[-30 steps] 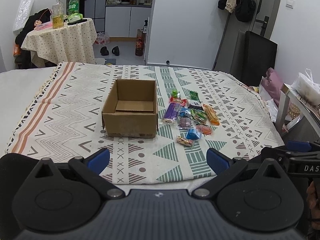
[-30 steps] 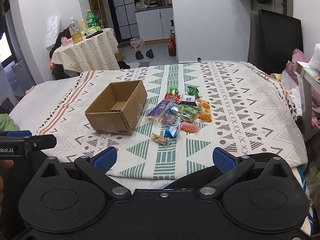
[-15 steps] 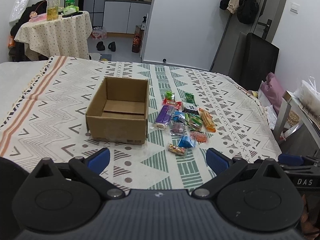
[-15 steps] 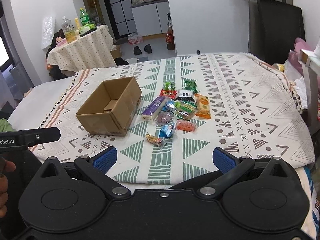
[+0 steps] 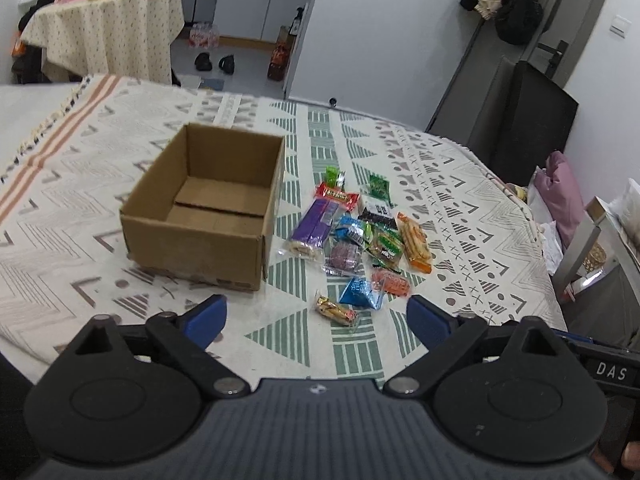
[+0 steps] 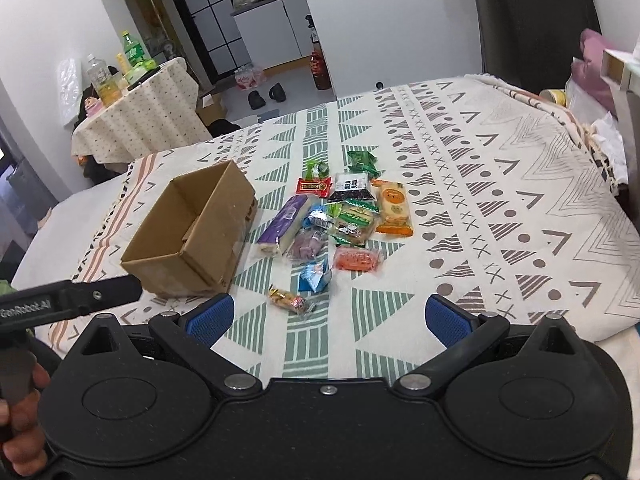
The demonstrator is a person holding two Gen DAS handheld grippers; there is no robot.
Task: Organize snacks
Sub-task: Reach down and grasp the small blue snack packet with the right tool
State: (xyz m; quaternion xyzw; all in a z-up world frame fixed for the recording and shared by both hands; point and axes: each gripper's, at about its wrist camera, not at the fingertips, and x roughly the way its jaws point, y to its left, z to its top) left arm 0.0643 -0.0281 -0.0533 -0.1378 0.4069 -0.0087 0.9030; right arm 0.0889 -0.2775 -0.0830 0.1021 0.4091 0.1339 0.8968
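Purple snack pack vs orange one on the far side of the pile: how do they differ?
The purple snack pack lies nearest the cardboard box; the orange snack pack sits at the pile's opposite edge. The purple pack has a clear end showing its contents; the orange pack is printed throughout. The purple pack looks bulkier, the orange flatter. Both are long, sealed and lie flat on the patterned cloth.

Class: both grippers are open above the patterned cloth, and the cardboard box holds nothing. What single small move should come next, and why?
Probably ease the right gripper forward and down over the small yellow-red snack. It is the nearest packet, lies apart from the pile, and sits almost between the open fingers. The empty cardboard box stands just left of it, ready to receive it.
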